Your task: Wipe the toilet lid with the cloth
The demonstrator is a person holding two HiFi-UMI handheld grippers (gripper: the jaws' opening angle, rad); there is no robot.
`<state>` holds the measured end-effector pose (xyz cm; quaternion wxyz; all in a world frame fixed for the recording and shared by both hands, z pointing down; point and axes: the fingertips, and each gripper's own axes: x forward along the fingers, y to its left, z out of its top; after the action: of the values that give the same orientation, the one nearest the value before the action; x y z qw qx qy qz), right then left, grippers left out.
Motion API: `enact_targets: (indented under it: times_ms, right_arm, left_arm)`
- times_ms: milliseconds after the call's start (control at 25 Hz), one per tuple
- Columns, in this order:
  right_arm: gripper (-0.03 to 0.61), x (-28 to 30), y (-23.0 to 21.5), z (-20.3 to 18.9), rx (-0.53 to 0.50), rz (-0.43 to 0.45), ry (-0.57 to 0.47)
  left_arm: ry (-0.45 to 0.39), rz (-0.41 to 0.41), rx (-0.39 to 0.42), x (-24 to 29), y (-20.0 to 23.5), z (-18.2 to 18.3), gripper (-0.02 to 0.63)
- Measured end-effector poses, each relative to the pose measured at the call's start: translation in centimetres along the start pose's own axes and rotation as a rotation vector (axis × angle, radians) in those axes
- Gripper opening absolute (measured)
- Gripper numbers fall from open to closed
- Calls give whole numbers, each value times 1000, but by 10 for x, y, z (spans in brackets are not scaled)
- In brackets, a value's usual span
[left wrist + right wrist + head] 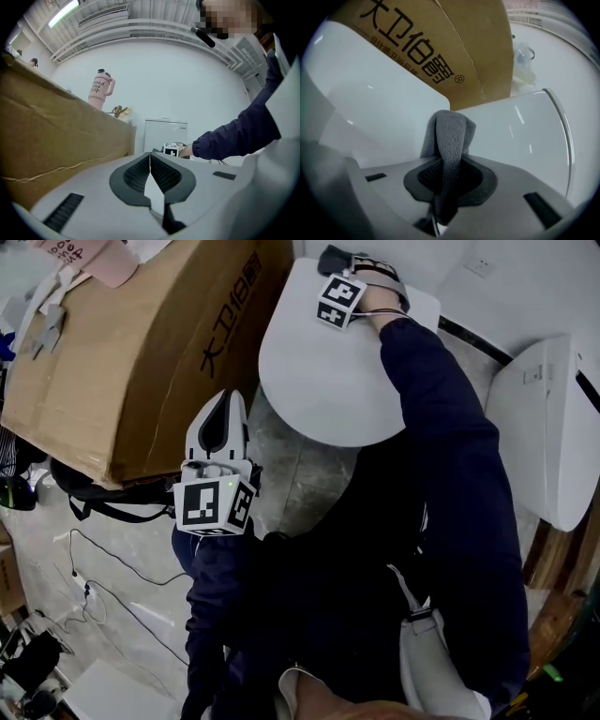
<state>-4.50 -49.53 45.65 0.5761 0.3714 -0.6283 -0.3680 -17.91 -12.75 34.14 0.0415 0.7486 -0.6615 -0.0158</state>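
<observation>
The white toilet lid (328, 381) lies shut at the top centre of the head view. At the lid's far end my right gripper (349, 266) is shut on a dark grey cloth (328, 256). In the right gripper view the cloth (451, 136) stands folded up out of the jaws of the right gripper (447, 161), over the glossy lid (520, 136). My left gripper (225, 399) hangs off the lid's near left side, beside the cardboard box, shut and holding nothing. In its own view the left gripper (150, 157) has its pads pressed together.
A big cardboard box (141, 343) stands close to the left of the toilet, with a pink tumbler (99, 89) on top. A white fixture (544, 427) stands at the right. Cables (103, 568) and a dark bag strap lie on the floor at the lower left.
</observation>
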Motion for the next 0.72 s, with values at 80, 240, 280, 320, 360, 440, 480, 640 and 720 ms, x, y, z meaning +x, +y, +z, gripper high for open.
enact_targets:
  times_ms: [80,240,280,320,360,440,480,640,720]
  right_arm:
    - [66,-8,7,5,18,69,-3]
    - [66,-32,27,10,-23,143,-17]
    - [66,-38,32,11,-25,152,-22]
    - [66,-45,37,13,-24,163,-27]
    - [66,-51,42,15,-22,175,-34]
    - [66,-66,52,19,-16,200,-50]
    - [66,-74,57,22,-12,210,-59]
    - [66,-108,82,32,-4,253,-100]
    - [66,-125,92,35,-8,261,-119]
  left_arm:
    - [-6,5,0,1,3,2,17]
    - [-25,-8,-16,8,1,6,17]
    - [-30,-15,-16,10,0,8,17]
    - [-35,-22,-16,11,-1,10,17]
    - [-40,-28,-14,13,-2,13,17]
    - [-51,-37,-11,14,-2,17,17]
    - [-56,-39,-11,14,-2,19,17]
    - [-66,-43,-20,15,-1,23,17]
    - [-66,-45,-23,16,-1,25,17]
